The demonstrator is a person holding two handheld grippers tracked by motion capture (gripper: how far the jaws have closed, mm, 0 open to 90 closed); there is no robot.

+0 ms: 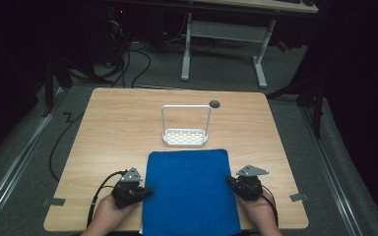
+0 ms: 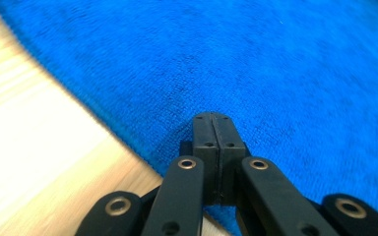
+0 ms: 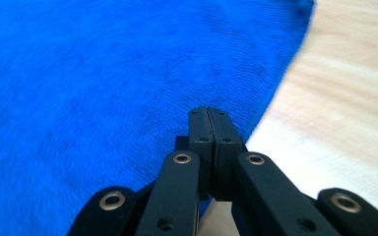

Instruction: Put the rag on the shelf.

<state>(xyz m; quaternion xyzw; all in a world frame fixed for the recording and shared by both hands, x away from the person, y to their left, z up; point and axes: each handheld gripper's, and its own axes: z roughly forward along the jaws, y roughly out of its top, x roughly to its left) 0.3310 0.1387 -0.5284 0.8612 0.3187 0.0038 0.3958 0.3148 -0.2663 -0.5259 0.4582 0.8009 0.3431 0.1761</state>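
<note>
high view first: we see the blue towel (image 1: 189,189) lying flat and unfolded on the wooden table (image 1: 113,128), its near edge hanging over the table's front edge, with the white wire rack (image 1: 185,133) standing just beyond its far edge. we have the left gripper (image 1: 145,191) at the towel's left edge and the right gripper (image 1: 230,181) at its right edge, one on each side. in the left gripper view the jaws stand pressed together with the towel's edge right at their tips, and the right gripper view reads the same; whether cloth is actually pinched between either pair we cannot tell. we judge the work is at its very start: both edges are reached, perhaps gripped, but no fold or lift is made, so all the handling of the towel is left
</note>
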